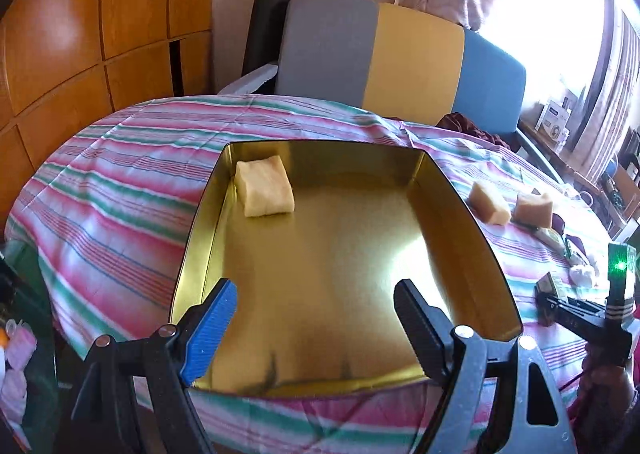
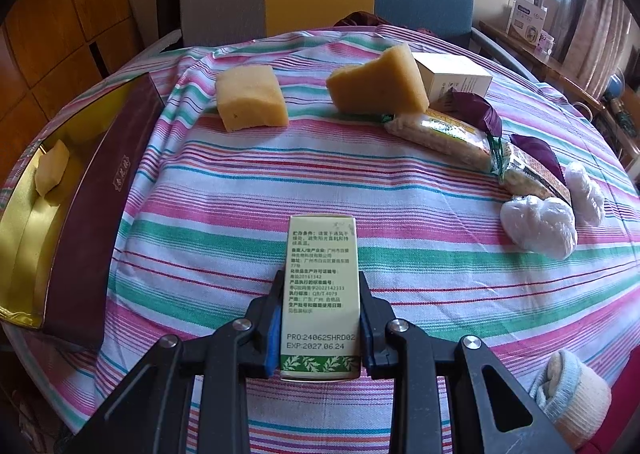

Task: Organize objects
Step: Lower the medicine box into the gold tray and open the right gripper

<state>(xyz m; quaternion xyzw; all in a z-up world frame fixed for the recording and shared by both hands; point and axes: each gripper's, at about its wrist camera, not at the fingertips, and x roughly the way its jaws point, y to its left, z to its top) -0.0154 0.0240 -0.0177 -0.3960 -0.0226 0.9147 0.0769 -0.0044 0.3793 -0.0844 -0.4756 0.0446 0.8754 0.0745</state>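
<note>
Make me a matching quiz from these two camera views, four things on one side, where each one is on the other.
1. gold metal tin
2. pale green printed carton
3. single yellow sponge block
4. white crumpled plastic bag

a. inside the tin
b. clamped in the right gripper
c. under the open left gripper
d. on the striped cloth, far right

Pairs: 1-c, 2-b, 3-a, 4-d

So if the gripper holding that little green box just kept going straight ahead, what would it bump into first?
Probably nothing soon: ahead of the right gripper and its green box lies bare striped tablecloth. The two sponges sit either side of that line.
</note>
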